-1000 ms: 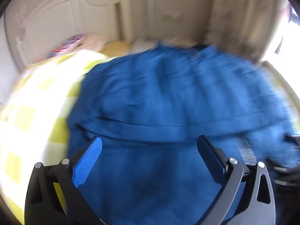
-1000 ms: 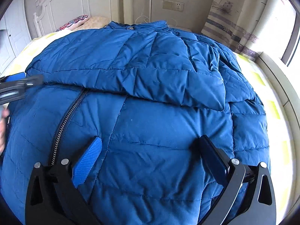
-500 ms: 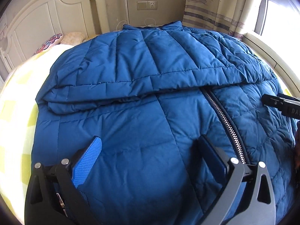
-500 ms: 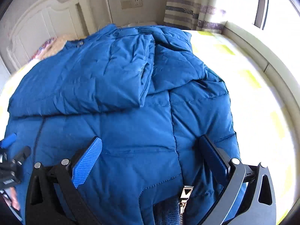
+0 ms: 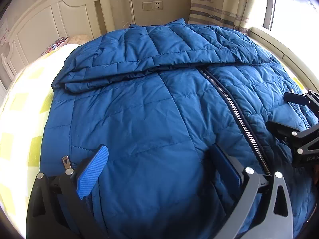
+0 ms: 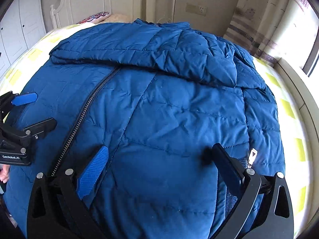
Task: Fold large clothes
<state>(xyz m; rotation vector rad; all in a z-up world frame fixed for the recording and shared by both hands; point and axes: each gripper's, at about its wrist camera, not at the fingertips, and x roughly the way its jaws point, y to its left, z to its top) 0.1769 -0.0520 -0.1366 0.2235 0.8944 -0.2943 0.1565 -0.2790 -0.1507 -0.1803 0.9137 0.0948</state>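
Our left claw stands wide open over the near hem of the blue puffer jacket, its fingers spread far apart with nothing between them but the fabric below. Our right claw is spread just as wide over the other half of the hem, and it holds nothing either.

We can read some writing: in the right wrist view the body of the left claw bears a white label, "GenRobot.AI", and in the left wrist view the right claw's body shows letters that look like "DAS" — the rest runs out of frame.

The jacket lies front up on a bed with a yellow-and-white checked sheet, and it covers most of the mattress. Its zipper is closed and runs between the two claws, and both sleeves are folded across the chest. A small metal zip pull shows just beside our left claw's outer finger — another sits by our right claw. A white headboard and a wall socket stand behind.
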